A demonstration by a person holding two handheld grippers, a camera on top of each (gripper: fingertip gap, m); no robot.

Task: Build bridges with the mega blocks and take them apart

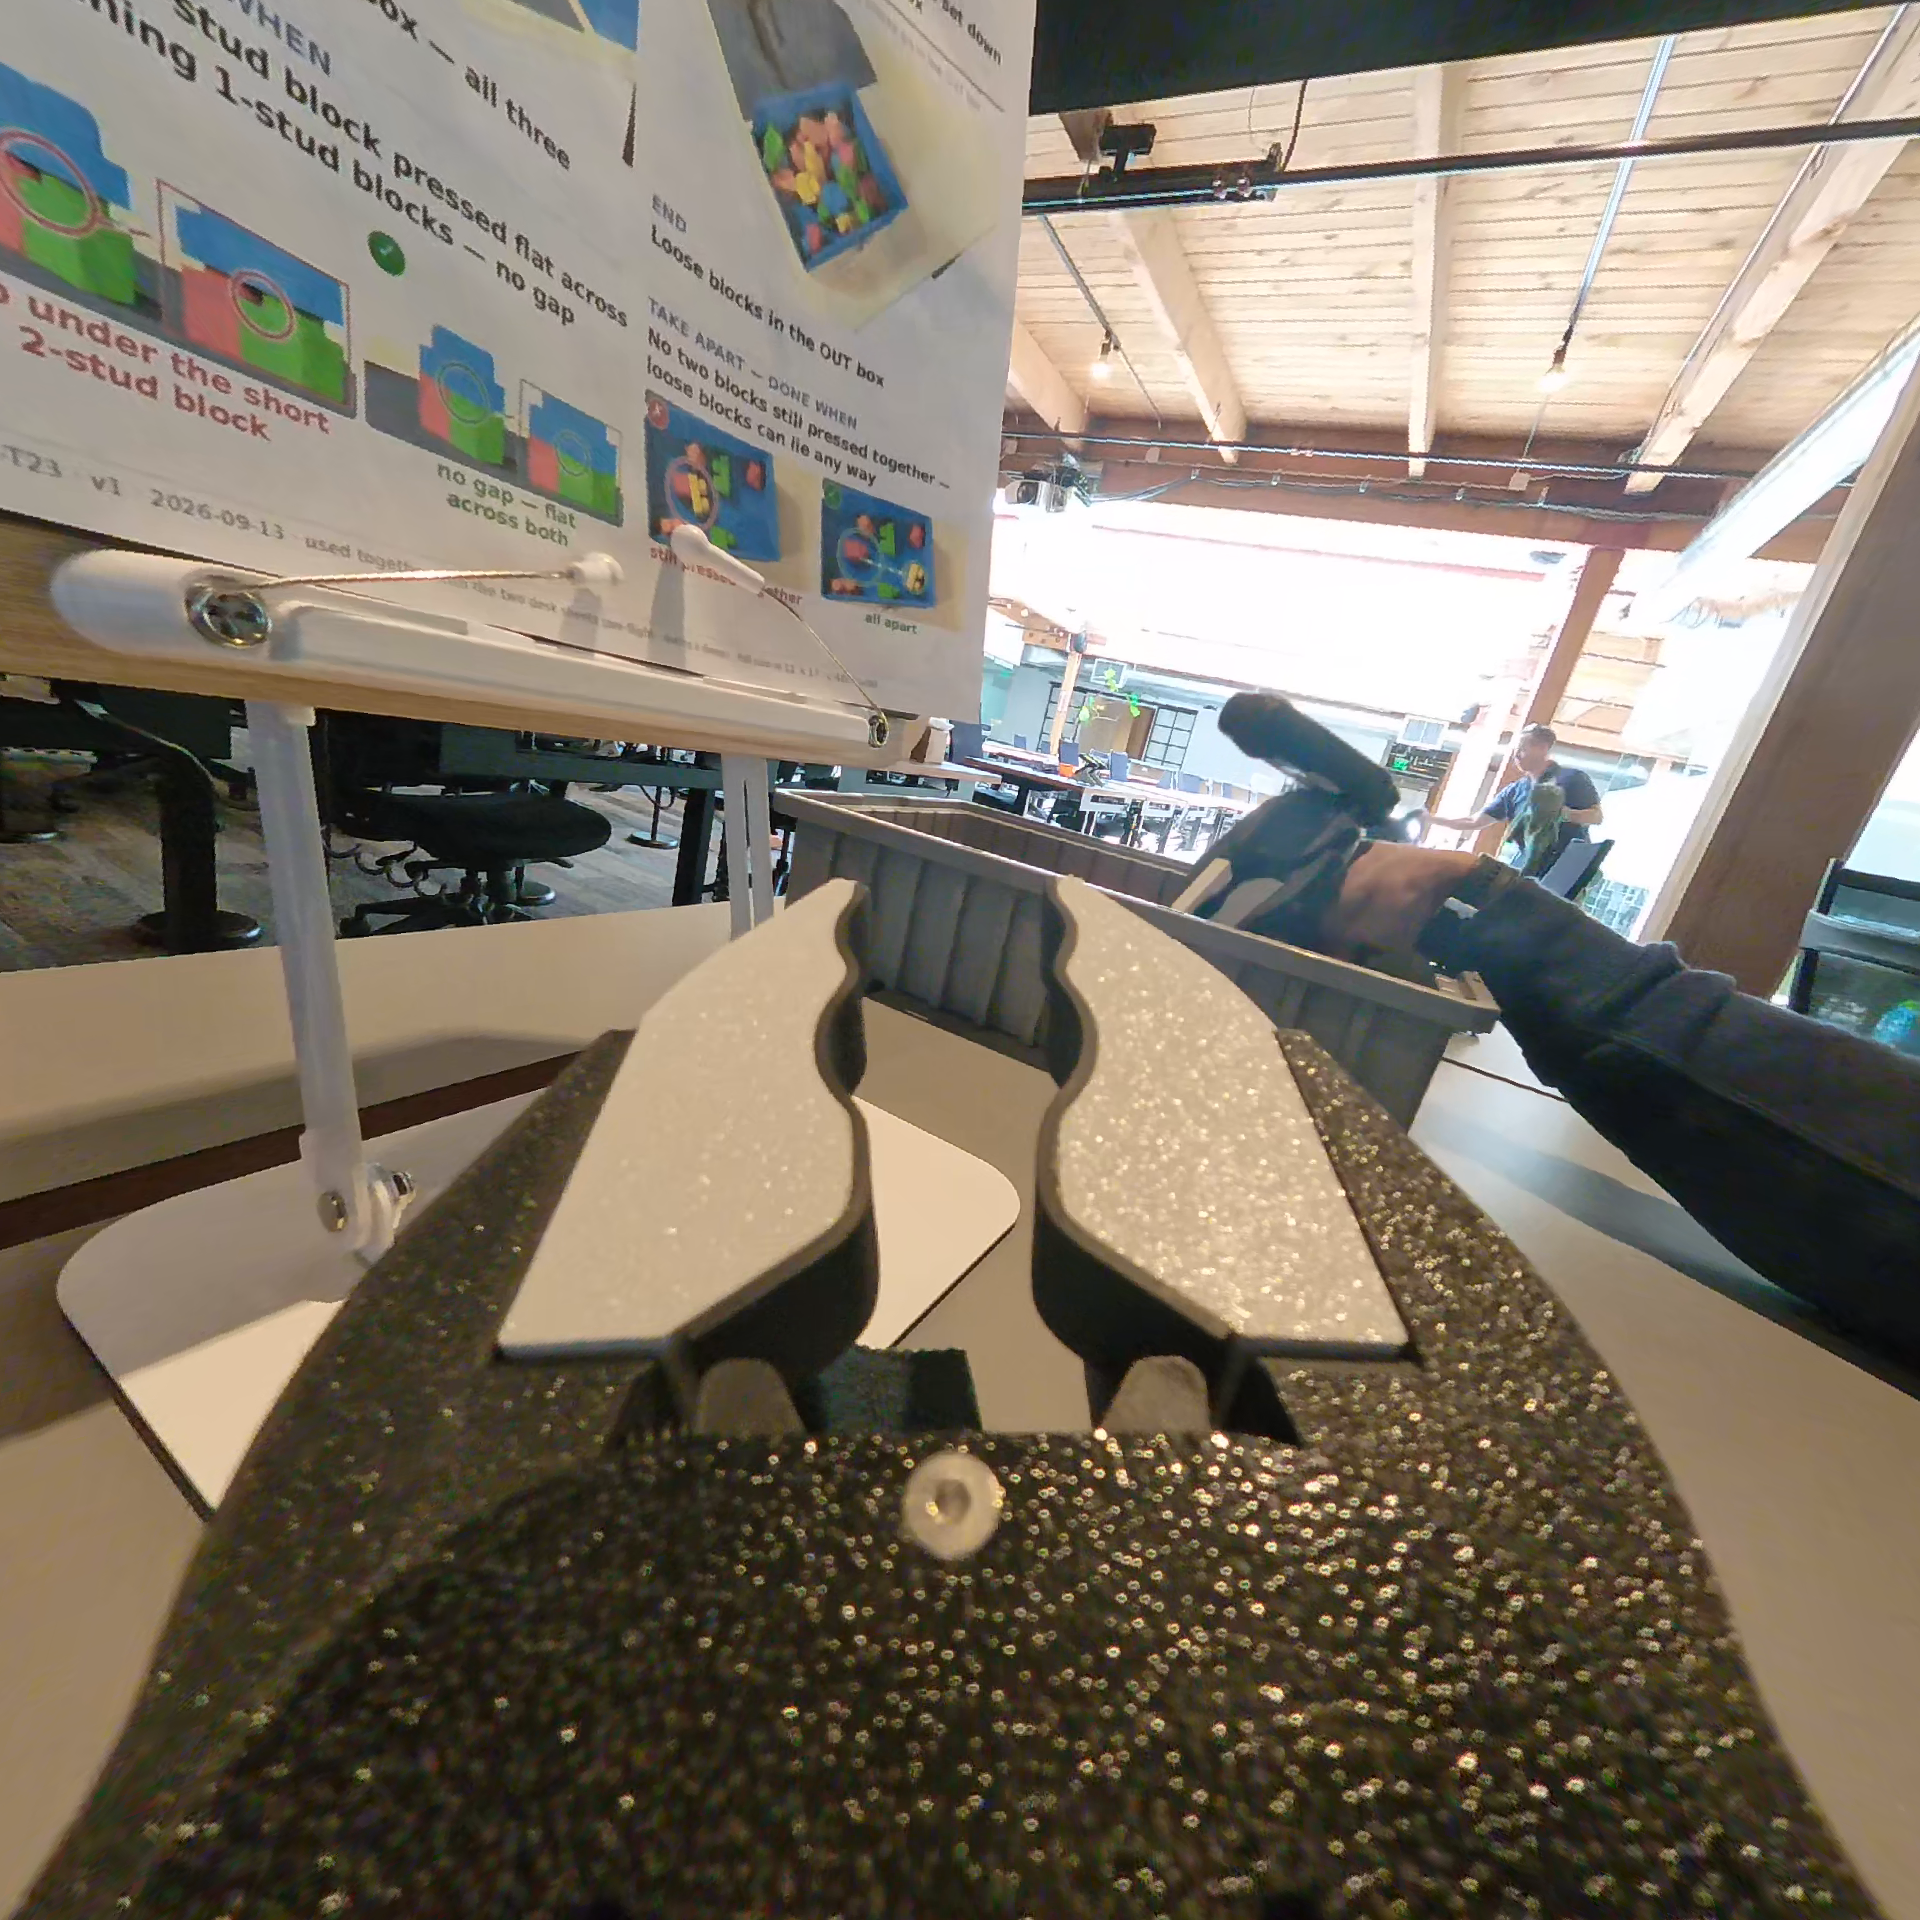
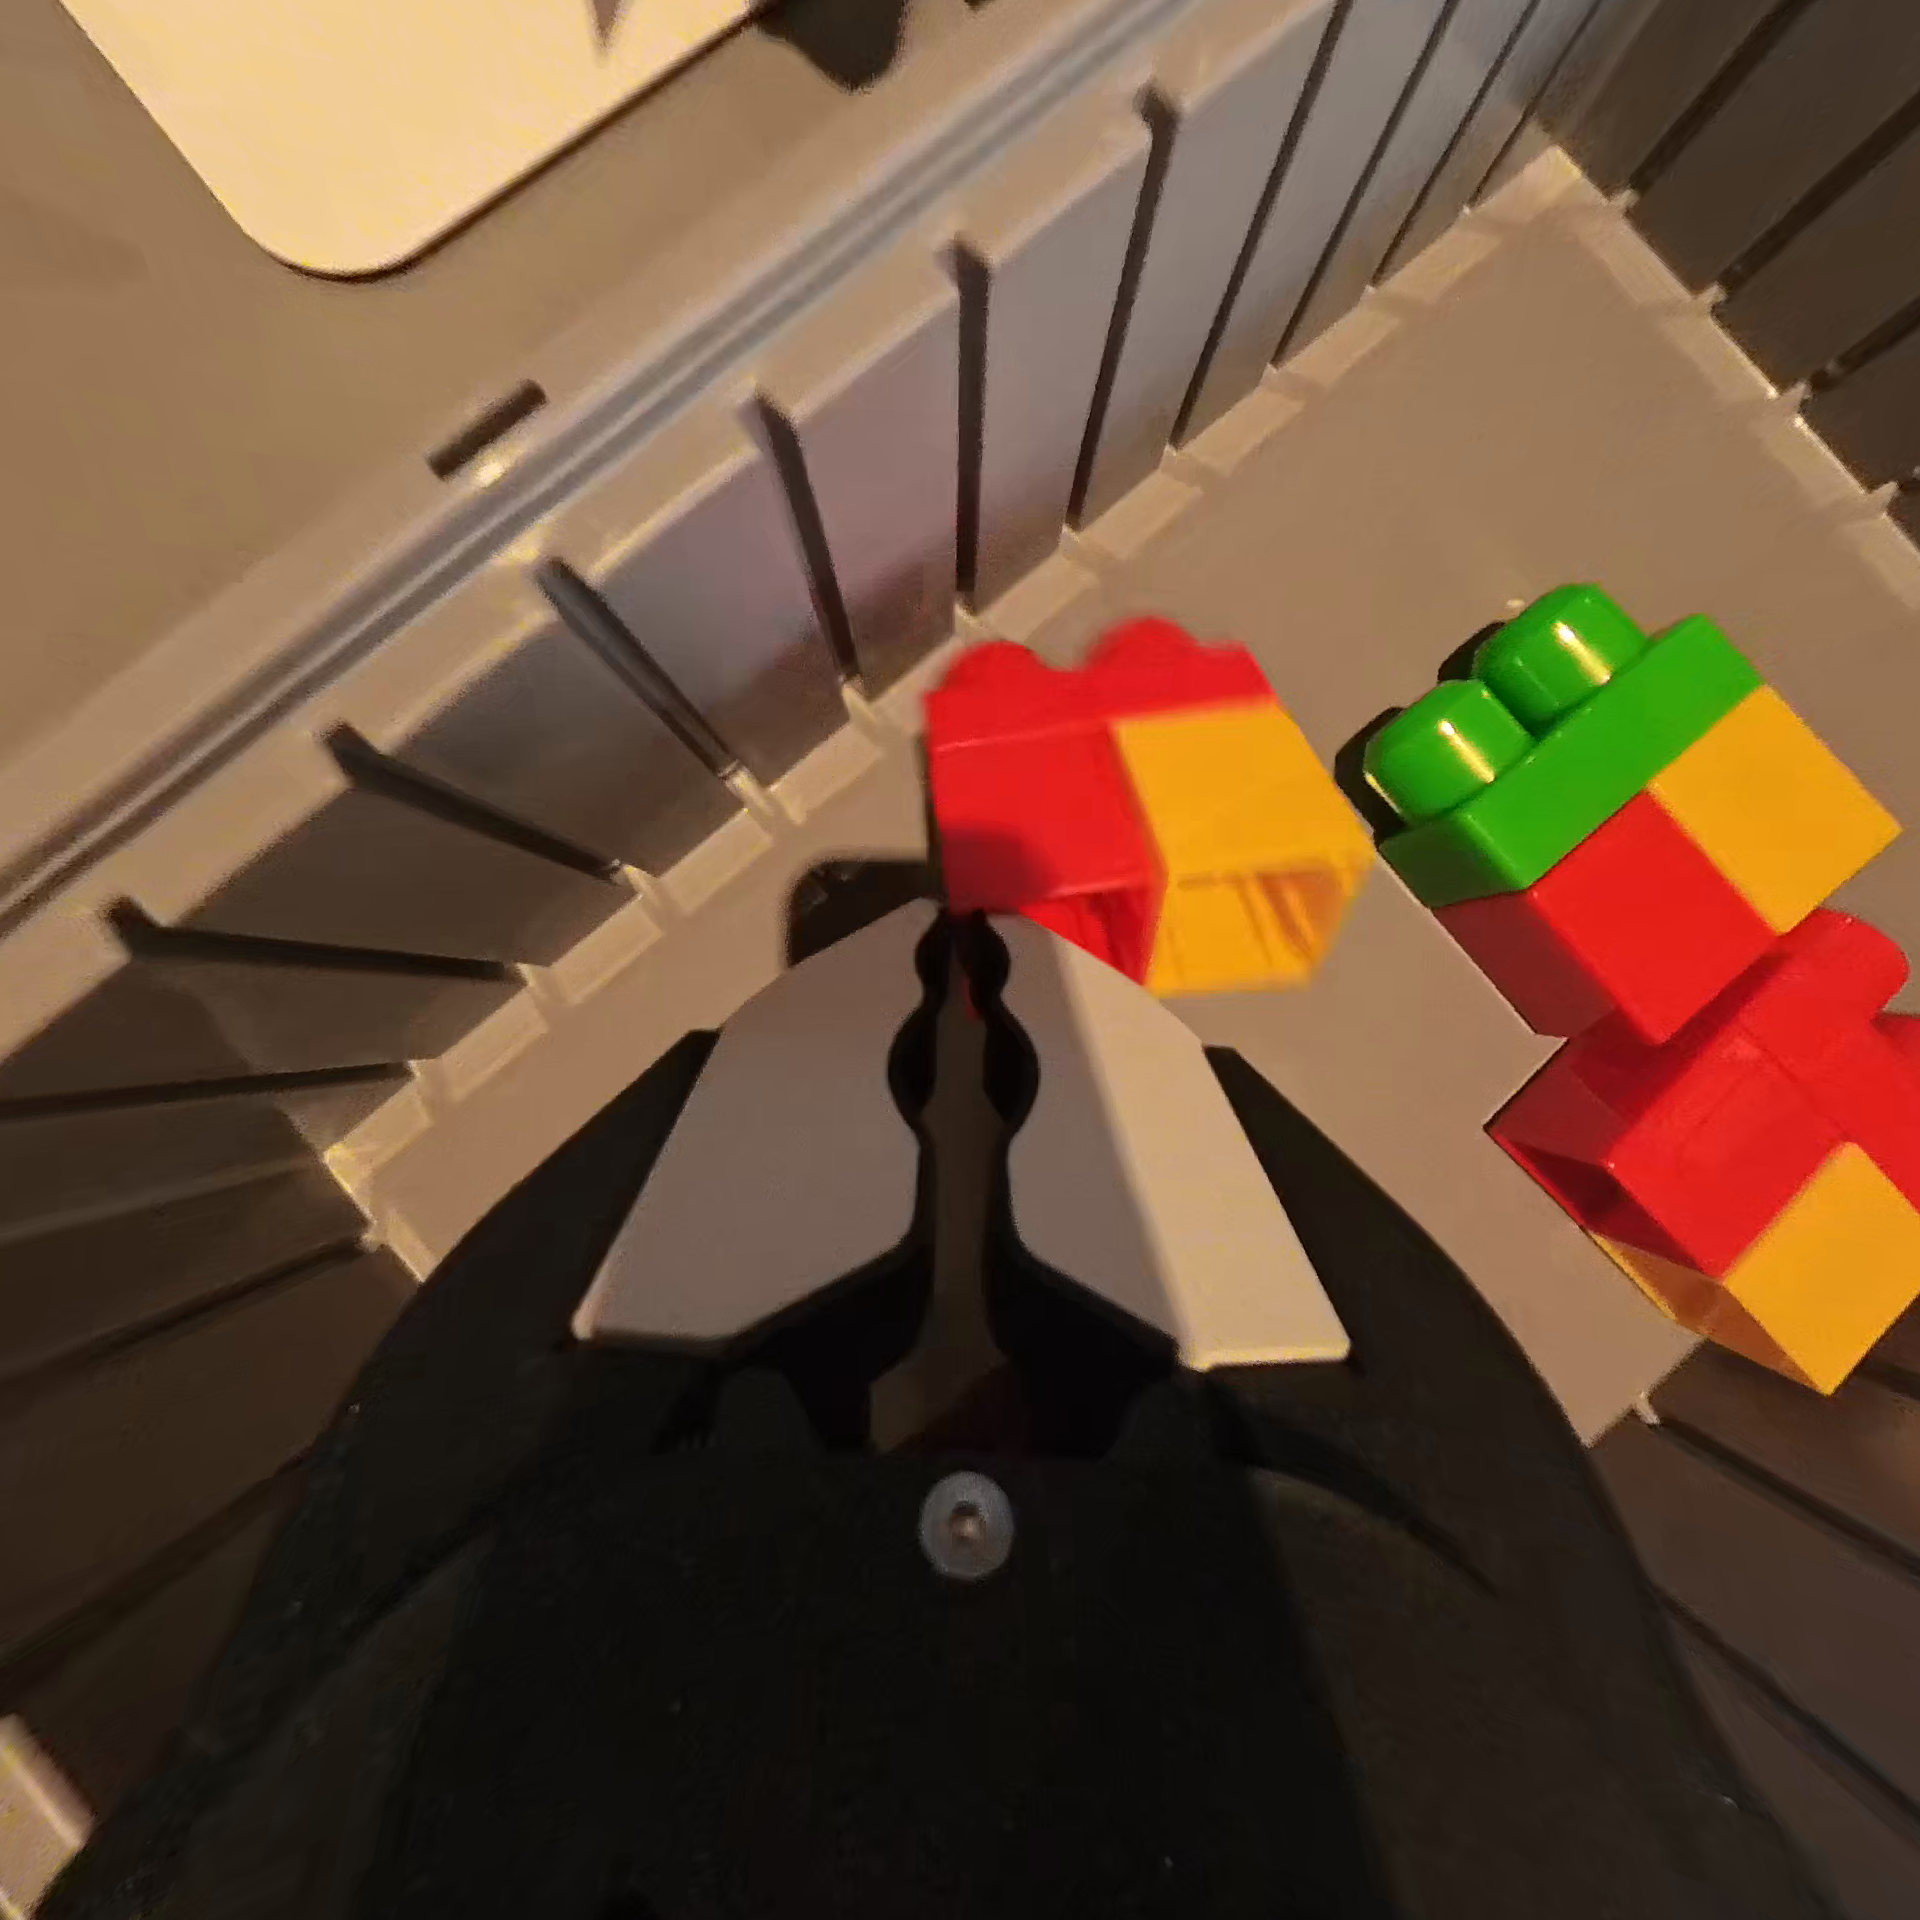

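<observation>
Two grippers: left gripper (image 1: 956, 914) jaws spread above grey table (image 1: 156, 1039); right gripper (image 2: 961, 925) pinches red-yellow bridge (image 2: 1132, 800).

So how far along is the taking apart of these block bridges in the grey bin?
Done: nothing visibly; no loose blocks show. In hand: the right gripper, nearly shut, pinches the red-and-yellow bridge's edge inside the grey ribbed bin. Left: the green-topped bridge and the red-topped bridge remain assembled; the left gripper is open and empty.
</observation>
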